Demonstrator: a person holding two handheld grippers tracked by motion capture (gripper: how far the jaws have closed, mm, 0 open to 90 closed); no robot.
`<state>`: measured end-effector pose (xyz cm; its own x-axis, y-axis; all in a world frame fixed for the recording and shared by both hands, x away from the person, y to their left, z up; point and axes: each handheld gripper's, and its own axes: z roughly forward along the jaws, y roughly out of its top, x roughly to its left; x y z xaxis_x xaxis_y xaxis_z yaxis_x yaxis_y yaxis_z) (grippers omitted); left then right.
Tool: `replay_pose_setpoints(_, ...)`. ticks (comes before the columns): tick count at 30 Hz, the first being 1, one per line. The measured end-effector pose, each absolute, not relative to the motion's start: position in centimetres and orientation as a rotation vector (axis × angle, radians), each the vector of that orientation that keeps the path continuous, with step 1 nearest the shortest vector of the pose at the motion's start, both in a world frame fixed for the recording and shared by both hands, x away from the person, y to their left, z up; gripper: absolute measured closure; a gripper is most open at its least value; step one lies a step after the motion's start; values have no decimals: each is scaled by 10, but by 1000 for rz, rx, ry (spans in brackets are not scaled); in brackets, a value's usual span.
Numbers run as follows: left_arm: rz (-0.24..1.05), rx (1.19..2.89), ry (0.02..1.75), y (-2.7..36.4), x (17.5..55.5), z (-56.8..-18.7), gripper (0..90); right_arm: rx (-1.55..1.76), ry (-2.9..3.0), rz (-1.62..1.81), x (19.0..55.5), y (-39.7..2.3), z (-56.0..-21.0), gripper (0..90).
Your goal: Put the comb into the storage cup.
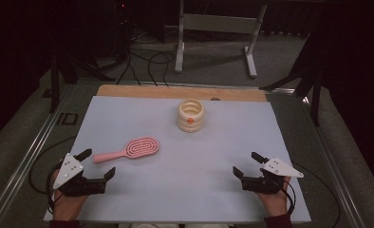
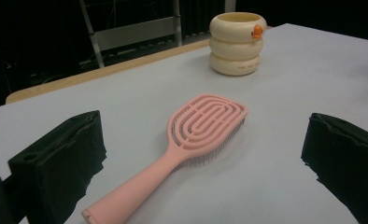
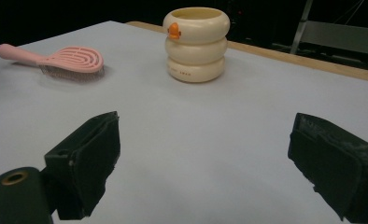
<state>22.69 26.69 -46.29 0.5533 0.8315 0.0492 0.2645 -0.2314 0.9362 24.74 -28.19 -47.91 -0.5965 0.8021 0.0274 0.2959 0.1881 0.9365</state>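
A pink hairbrush [image 1: 129, 149] [image 2: 187, 144] [image 3: 60, 59] lies bristles down on the white sheet, handle toward the left. A cream ringed cup [image 1: 191, 115] [image 2: 238, 43] [image 3: 197, 43] with a small orange knob stands upright at the middle back. My left gripper [image 1: 98, 164] [image 2: 201, 163] rests open at the front left, its jaws wide apart just short of the brush handle. At the front right my right gripper [image 1: 247, 164] [image 3: 205, 163] is open too, nothing between its jaws, well away from the cup.
The white sheet [image 1: 223, 152] covers a wooden table whose back edge [image 1: 175, 91] shows. Metal rails run along both sides. Behind the table stand a metal frame [image 1: 213, 33] and loose cables on the floor.
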Motion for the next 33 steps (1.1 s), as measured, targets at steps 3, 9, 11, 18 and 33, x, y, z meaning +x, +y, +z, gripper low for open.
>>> replay_pose_setpoints(3, 695, 1774, 918, 267, 227, -463, 1, 1030, 2000, 1405, 248, -281, -481, 93)
replay_pose_setpoints(9, 699, 1764, 938, 269, 226, -459, 0, 1036, 2005, 1402, 248, -281, -483, 93)
replay_pose_setpoints(11, 707, 1774, 942, 269, 226, -457, 1, 1043, 2005, 1401, 248, -281, -483, 93)
replay_pose_setpoints(18, 714, 1775, 945, 272, 231, -450, 1, 1052, 1985, 1405, 249, -285, -483, 93)
replay_pose_setpoints(33, 724, 1780, 957, 273, 243, -450, 1, 1063, 1973, 1399, 249, -286, -485, 93)
